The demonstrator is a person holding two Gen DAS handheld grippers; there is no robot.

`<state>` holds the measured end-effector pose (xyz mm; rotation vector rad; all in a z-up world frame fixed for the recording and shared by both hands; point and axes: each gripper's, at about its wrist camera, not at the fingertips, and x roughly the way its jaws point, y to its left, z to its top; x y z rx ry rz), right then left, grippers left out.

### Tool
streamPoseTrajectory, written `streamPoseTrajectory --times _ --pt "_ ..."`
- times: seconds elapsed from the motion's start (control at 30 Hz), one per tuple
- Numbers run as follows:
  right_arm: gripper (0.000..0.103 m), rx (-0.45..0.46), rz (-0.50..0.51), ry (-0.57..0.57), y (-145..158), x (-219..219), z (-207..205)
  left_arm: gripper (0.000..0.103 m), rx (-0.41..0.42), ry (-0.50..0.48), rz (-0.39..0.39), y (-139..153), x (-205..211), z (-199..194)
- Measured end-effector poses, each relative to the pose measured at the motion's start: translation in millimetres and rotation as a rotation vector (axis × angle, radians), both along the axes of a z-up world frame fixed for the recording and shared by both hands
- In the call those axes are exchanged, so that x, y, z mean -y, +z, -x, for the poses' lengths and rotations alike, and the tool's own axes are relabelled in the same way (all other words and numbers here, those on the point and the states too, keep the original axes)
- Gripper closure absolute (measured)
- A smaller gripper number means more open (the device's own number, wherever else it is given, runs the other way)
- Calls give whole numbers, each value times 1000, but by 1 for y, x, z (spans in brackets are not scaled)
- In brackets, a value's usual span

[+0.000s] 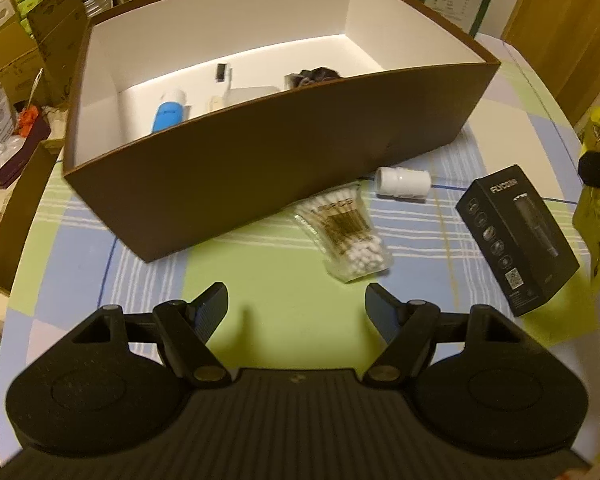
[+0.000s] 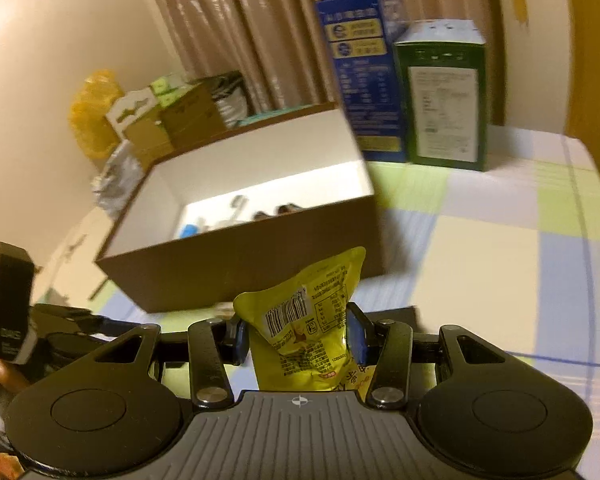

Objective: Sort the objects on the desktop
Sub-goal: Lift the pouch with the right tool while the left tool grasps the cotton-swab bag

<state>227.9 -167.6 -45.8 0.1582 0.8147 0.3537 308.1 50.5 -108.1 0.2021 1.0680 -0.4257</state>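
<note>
While our right gripper clamps a yellow snack pouch between its blue pads, lifted above the checked tablecloth, our left gripper hangs over the cloth with fingers spread wide and nothing between them. We see the pouch upright in the right wrist view, barcode side facing the camera, its top edge in front of the near wall of the brown box. From the left wrist view the same pouch shows at the far right edge, off the table.

Box sits open-topped, white inside, on the tablecloth ahead of the left gripper. Inside we make out a blue-and-white bottle, a small dark item by the back wall, and a dark bundle partly hidden by the rim; other pale pieces are too blurred to name.

Outside, a clear pack of cotton swabs lies on the cloth just beside the box's near wall. A white cylindrical bottle lies on its side near it, close to the box. A black carton lies flat to the right, well apart from the box.

Behind the box in the right view stand a blue carton and a green carton, side by side, before the curtain.
</note>
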Motion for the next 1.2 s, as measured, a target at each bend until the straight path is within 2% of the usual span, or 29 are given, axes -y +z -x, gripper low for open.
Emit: streamPoseTrajectory --times 0.23,0.63,1.0,1.07,1.2 --pt "59 -17 65 -76 -8 15 -1 31 10 -31 3 -2 17 -6" --pt "59 -44 101 -164 -16 45 -2 31 18 -64 -15 -13 47 -19" --pt "59 -75 110 -238 -24 73 -6 32 25 -76 -63 -28 66 -32" --pt "59 -79 111 -243 -26 75 -6 33 22 -73 -70 -33 68 -36" --pt "59 -89 110 -248 -28 79 -7 43 4 -63 -82 -42 68 -42"
